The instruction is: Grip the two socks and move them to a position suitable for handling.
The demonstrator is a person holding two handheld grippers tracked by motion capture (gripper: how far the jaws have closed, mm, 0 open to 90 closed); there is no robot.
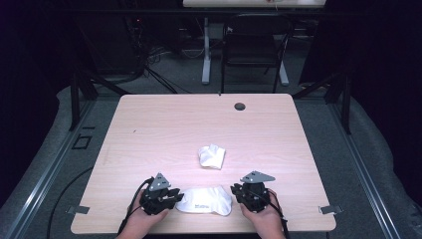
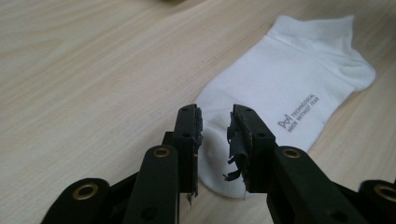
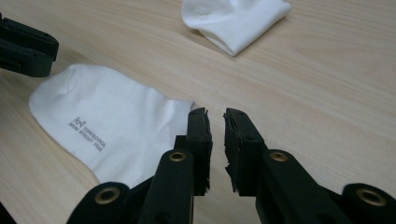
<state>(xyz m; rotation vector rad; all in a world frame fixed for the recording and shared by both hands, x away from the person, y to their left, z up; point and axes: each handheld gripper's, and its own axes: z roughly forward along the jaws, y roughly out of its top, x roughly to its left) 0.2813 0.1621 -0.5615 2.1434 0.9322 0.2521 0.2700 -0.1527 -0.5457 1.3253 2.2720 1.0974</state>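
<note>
The table (image 1: 164,119) is a pale wood-grain surface. Two white items lie on it.

The flat sock (image 1: 206,200) lies at the near edge, between your two grippers. A folded white bundle (image 1: 212,156), probably a second sock, lies farther in, apart from it.

Expect the flat sock to be light, soft and limp. It will sag and slide on the smooth top. Pinch one layer at an end; do not push on the middle.

Left gripper (image 2: 215,122): jaws parted by a narrow gap, straddling the toe end, gripping nothing.

Right gripper (image 3: 215,122): jaws parted by a narrow gap, just beside the cuff edge, holding nothing.
</note>
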